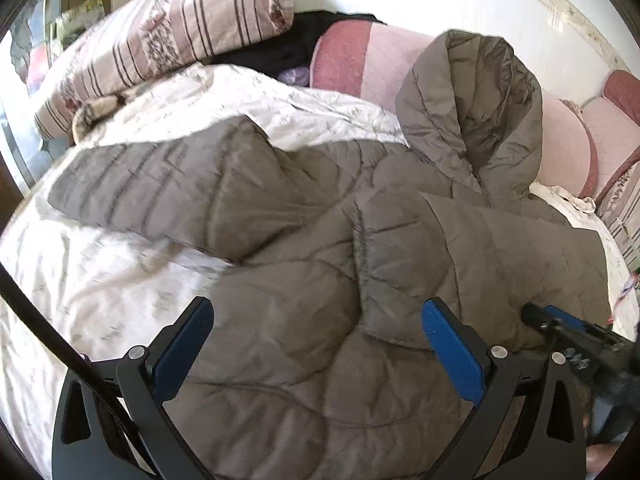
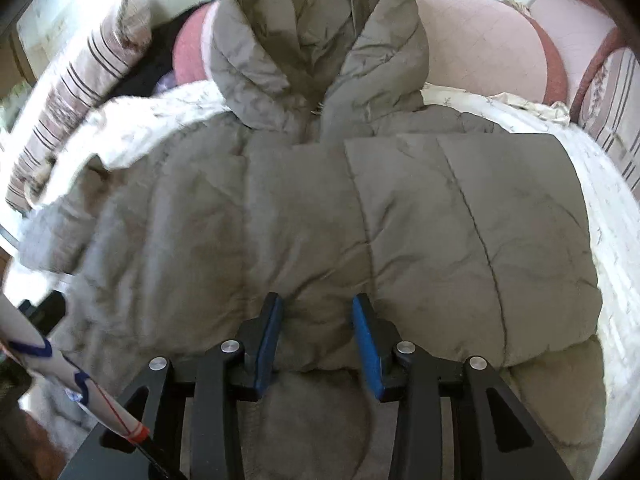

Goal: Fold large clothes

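A grey-brown quilted hooded jacket (image 1: 304,240) (image 2: 248,220) lies front up on the bed. Its hood (image 1: 472,100) (image 2: 316,40) rests against the pink cushions. One sleeve (image 2: 460,220) is folded flat across the chest, while the other sleeve (image 1: 140,188) stretches out to the left over the quilt. My left gripper (image 1: 320,320) hovers wide open above the jacket's lower body with nothing pinched. My right gripper (image 2: 318,316) (image 1: 536,314) stands over the folded sleeve's cuff end, jaws partly apart; the fabric shows in the gap and the pads are not pressing on it.
A white crumpled quilt (image 1: 80,280) (image 2: 600,184) covers the bed. A striped rolled pillow (image 1: 160,40) (image 2: 80,80) and a black garment (image 1: 280,52) lie at the back left. Pink headboard cushions (image 1: 400,64) (image 2: 480,40) line the far side.
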`<action>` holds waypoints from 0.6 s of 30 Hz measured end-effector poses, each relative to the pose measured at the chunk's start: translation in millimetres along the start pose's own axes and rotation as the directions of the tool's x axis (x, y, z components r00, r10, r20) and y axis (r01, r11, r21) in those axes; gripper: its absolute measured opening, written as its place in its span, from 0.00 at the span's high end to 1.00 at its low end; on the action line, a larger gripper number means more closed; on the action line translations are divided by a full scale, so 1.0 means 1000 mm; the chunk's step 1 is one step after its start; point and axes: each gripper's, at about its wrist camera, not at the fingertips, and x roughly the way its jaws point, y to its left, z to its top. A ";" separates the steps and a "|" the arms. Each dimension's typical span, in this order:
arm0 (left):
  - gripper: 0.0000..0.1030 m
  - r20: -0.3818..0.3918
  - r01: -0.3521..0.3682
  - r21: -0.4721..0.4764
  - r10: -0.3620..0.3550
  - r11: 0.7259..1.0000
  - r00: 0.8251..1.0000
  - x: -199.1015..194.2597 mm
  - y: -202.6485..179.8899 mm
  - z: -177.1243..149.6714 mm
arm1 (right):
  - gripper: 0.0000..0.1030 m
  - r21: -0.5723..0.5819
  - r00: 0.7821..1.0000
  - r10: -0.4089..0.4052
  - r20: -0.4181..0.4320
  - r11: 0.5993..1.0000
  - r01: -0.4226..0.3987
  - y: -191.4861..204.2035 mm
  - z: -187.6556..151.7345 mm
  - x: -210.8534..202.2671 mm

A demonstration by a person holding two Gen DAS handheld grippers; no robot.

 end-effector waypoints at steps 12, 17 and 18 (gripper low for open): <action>0.00 0.019 -0.013 -0.096 0.015 0.995 1.000 -0.023 0.059 0.012 | 0.55 0.020 0.996 0.082 0.033 0.996 -0.082 0.041 -0.064 -0.068; 0.00 0.012 -0.036 -0.123 0.038 0.992 0.999 -0.021 0.075 0.018 | 0.48 -0.059 0.999 0.033 0.020 0.998 -0.031 0.060 -0.082 -0.054; 0.00 0.009 -0.037 -0.128 0.038 0.991 0.999 -0.021 0.078 0.019 | 0.48 -0.075 1.000 0.025 0.016 0.997 -0.023 0.061 -0.083 -0.049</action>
